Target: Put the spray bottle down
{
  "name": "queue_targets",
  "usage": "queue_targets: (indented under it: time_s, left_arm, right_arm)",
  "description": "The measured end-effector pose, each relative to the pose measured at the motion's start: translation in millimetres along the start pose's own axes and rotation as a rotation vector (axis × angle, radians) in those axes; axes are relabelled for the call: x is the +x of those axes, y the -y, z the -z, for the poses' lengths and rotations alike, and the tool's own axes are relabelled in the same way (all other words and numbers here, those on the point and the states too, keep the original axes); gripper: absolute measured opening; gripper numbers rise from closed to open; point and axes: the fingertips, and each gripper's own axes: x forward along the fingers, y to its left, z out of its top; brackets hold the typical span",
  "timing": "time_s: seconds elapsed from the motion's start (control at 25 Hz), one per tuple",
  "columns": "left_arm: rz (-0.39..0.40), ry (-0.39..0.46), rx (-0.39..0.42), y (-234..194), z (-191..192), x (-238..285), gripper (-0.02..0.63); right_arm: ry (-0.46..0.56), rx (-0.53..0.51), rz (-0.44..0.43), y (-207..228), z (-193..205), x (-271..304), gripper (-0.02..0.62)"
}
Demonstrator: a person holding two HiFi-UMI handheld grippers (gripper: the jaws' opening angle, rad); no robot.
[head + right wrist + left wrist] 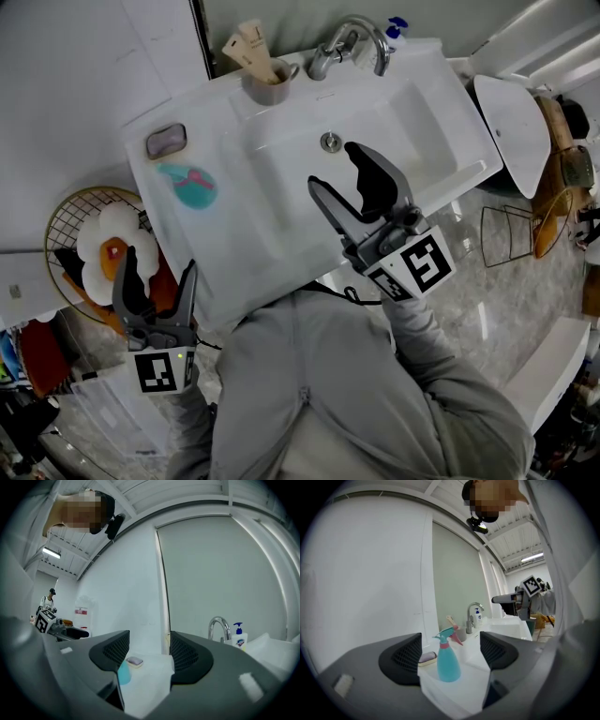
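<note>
The teal spray bottle (195, 186) with a pink collar stands upright on the white washbasin's left ledge (169, 202); in the left gripper view the bottle (448, 660) sits free between the jaws, well ahead of them. My left gripper (156, 283) is open, held below the ledge over the floor. My right gripper (352, 183) hangs open above the basin bowl, holding nothing. In the right gripper view only the bottle's teal body (123, 673) shows behind the left jaw.
A soap dish (166, 141) lies behind the bottle. A cup with toothbrushes (267, 80), the tap (349, 44) and a soap pump (396, 28) line the back rim. A wire basket (89, 248) stands left of the basin, a toilet (511, 122) right.
</note>
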Motion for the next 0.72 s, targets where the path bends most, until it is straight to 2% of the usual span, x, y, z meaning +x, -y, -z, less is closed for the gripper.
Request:
queue_targets:
  time_s: [0.72]
  left_arm:
    - [0.006,-0.001,-0.010,2.9,0.5,1.9,0.419]
  right_arm:
    - [-0.002,-0.001,0.012,3.6,0.0,-3.9,0.272]
